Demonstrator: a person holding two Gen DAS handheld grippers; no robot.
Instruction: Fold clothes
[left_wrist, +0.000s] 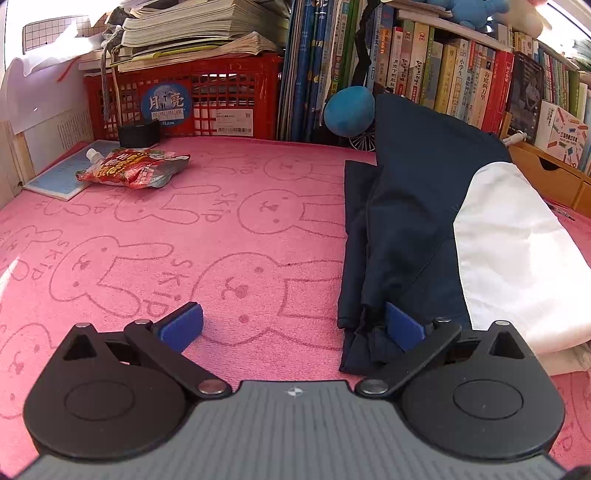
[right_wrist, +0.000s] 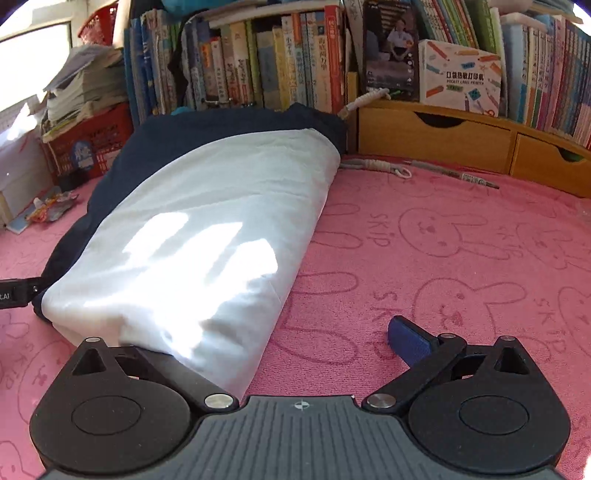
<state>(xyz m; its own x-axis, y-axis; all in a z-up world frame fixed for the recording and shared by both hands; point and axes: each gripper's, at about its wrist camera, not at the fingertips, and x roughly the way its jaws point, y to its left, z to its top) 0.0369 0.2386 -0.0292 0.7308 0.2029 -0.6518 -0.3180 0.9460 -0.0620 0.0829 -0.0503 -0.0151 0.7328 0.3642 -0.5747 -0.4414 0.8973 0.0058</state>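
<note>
Pink rabbit-print towel (left_wrist: 155, 236) covers bench. Red crate (left_wrist: 207, 96) at back left, paper stack (left_wrist: 199, 29) on top. Snack pouch (left_wrist: 136, 168) before crate. Book row (right_wrist: 266, 62) along back. Wooden drawer unit (right_wrist: 443, 136) at right.

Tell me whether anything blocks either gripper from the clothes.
Nothing visible does. The left gripper is open at the near edge of the navy garment, one finger against the cloth. The right gripper is open at the white garment, one finger hidden beneath it.
</note>
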